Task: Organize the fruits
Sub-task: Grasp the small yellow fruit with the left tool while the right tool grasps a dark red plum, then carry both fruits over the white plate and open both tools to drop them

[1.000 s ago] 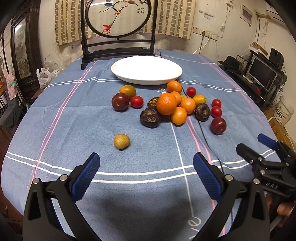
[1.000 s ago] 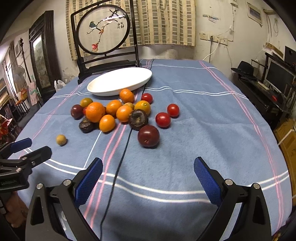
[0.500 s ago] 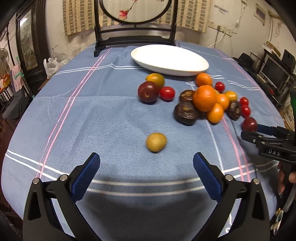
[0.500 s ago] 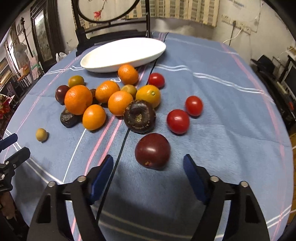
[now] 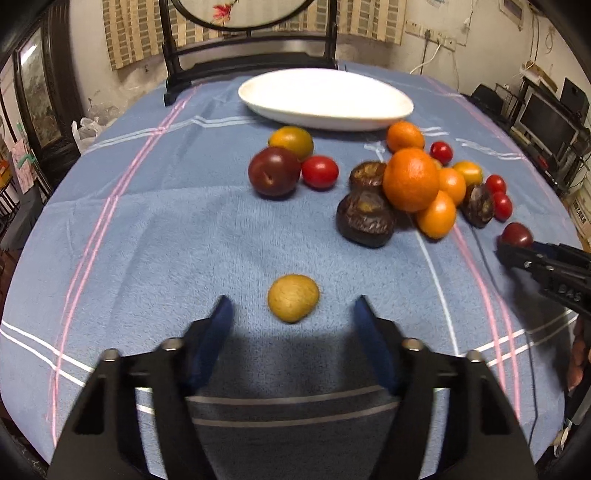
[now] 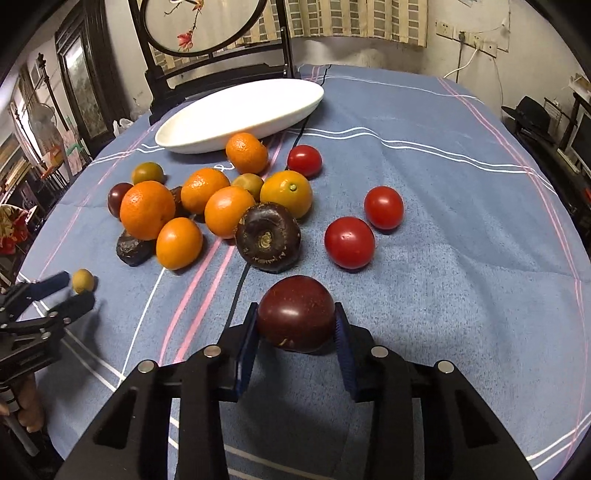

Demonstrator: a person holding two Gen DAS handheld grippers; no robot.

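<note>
Lower centre of the right wrist view: the right gripper [image 6: 295, 332] pinches the dark plum [image 6: 295, 314]; squeeze gently. The left gripper [image 5: 291, 317] gapes before the small tan fruit [image 5: 293, 297], low centre; centre it first.

Cloth on surface [image 5: 155, 236]: blue, with pink and white stripe lines in a grid. Plate [image 5: 325, 99]: plain white. Plum [image 6: 295, 314]: dark red-purple, finely speckled. Small fruit [image 5: 293, 297]: tan-yellow. Oranges [image 6: 147, 209]: bright orange. Tomatoes [image 6: 349, 242]: glossy red. Wrinkled fruit [image 6: 267, 236]: dark brown-purple. Gripper fingers [image 6: 246, 343]: blue pads on black frames. Curtain [image 6: 354, 18]: beige/brown check.
</note>
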